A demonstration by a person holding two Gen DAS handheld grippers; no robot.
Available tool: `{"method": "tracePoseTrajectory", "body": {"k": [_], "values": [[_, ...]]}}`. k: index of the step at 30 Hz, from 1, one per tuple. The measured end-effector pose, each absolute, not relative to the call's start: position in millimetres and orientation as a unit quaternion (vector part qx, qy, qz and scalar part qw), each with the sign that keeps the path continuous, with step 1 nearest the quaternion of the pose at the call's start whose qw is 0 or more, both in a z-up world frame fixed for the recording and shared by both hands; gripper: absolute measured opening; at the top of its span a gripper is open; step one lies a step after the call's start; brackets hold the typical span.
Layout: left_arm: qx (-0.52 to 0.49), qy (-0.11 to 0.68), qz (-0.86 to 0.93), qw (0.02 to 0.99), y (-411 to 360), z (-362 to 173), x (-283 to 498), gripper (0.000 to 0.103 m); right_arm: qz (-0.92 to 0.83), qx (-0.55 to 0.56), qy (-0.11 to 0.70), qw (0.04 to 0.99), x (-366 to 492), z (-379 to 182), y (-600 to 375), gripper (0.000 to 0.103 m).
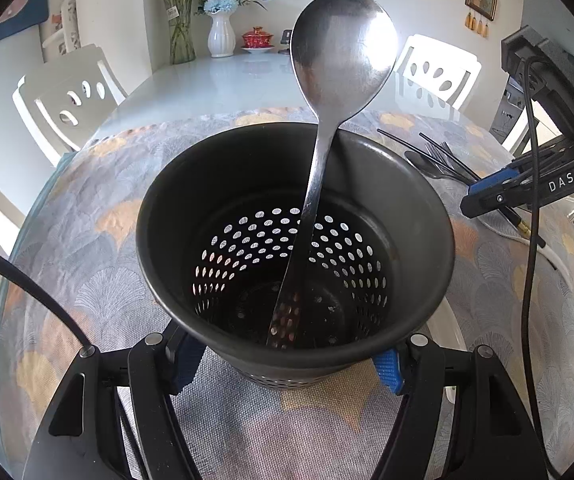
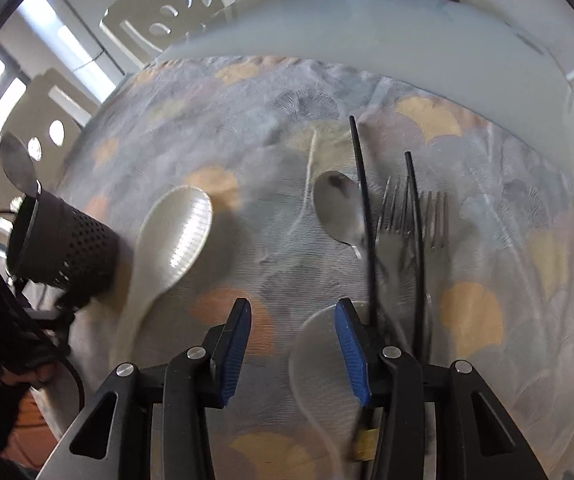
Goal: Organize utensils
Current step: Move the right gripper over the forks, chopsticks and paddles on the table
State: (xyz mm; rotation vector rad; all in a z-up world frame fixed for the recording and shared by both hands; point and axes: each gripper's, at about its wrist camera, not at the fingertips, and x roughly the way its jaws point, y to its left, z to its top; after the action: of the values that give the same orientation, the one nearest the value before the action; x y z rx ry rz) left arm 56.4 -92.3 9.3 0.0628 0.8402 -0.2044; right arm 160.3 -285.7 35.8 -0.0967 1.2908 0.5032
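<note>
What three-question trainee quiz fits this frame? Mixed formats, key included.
1. True or false: the left gripper is shut on the black perforated utensil holder.
2. Multiple choice: what already stands in the holder? A) a fork B) a metal spoon C) a chopstick
3. Fill in: the right gripper hangs open over the tablecloth, its blue pads empty; still lying loose there are two white plastic spoons, a small metal spoon, black chopsticks and two ____.

Key: 1 true; 2 B; 3 forks.
</note>
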Motion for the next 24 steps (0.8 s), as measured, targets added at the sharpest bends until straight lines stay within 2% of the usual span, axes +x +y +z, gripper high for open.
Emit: {"method": "tracePoseTrajectory", "body": {"k": [4,8,24], "values": [[0.030,0.407,-0.099,0.907,-92,9,57,0.069,0.233,-0.062,0.593,0.768,162,37,-289,0.043],[0.030,0.408,-0.100,0.907,-93,8,56,0.069,0.239,-0.051,0.606,0.757,174,32,-290,0.051],[0.027,0.408,-0.101,0.907,-92,8,57,0.069,0.197,-0.059,0.647,0.734,158,27,-324,0.052]]}}
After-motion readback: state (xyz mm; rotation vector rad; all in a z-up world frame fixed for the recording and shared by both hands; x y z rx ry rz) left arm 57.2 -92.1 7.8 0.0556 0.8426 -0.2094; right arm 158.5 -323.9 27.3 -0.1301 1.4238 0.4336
